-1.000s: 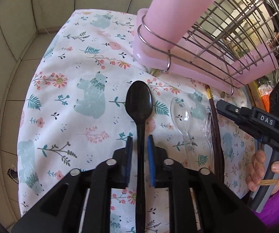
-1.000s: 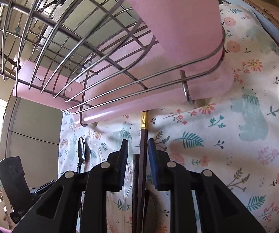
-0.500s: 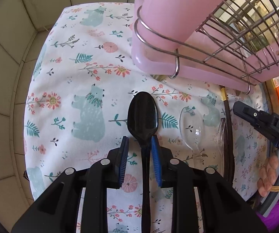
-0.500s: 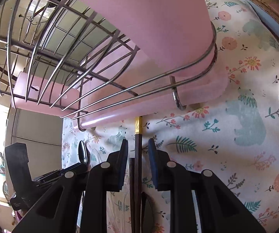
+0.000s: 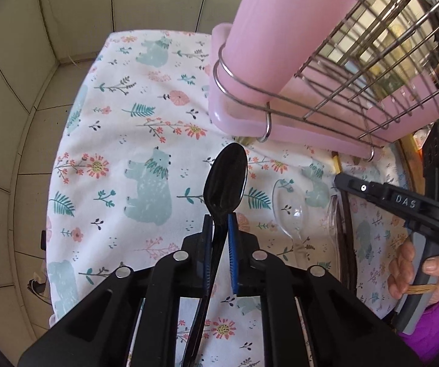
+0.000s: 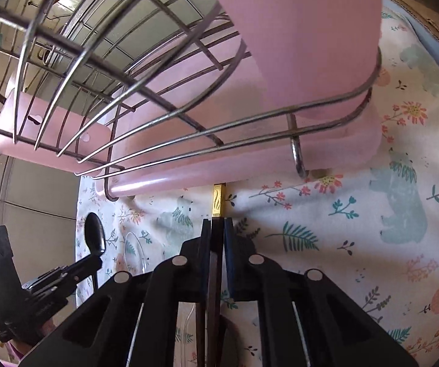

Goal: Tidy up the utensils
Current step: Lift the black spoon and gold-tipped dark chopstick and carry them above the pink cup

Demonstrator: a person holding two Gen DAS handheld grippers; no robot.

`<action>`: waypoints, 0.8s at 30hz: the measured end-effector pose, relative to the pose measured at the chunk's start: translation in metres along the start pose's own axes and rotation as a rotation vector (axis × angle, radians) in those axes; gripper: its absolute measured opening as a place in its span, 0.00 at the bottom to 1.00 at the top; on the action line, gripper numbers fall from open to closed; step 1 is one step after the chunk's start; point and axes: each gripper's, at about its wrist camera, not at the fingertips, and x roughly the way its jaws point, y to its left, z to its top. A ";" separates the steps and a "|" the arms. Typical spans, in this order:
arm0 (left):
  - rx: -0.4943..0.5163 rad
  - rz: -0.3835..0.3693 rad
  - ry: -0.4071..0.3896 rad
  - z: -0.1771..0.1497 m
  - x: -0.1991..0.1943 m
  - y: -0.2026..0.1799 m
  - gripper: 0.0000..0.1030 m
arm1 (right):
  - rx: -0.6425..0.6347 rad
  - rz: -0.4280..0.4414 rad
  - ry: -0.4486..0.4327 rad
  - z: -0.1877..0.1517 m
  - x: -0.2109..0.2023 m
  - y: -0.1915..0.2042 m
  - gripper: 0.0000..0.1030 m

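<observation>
Covering the worktop is a floral cloth with bears, and at its far side stands a pink drying rack with a wire basket and a tall pink cup. The left tool has just been closing and now pinches the neck of a black spoon between its blue pads; the bowl juts out beyond the tips toward the rack, the handle running back under the tool, tilted slightly. A clear spoon lies just right of it, bowl also rackward. The right tool (its jaws pressed nearly together, having just closed) grips a dark chopstick whose gold end points at the rack's base
</observation>
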 end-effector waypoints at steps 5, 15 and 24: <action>-0.038 -0.058 -0.082 -0.007 -0.030 0.013 0.08 | -0.011 0.036 -0.055 -0.016 -0.023 0.000 0.08; -0.064 -0.133 -0.233 -0.018 -0.075 0.017 0.07 | -0.036 0.117 -0.201 -0.047 -0.088 -0.001 0.07; -0.072 -0.183 -0.417 -0.016 -0.119 0.011 0.04 | -0.105 0.133 -0.438 -0.049 -0.168 0.011 0.07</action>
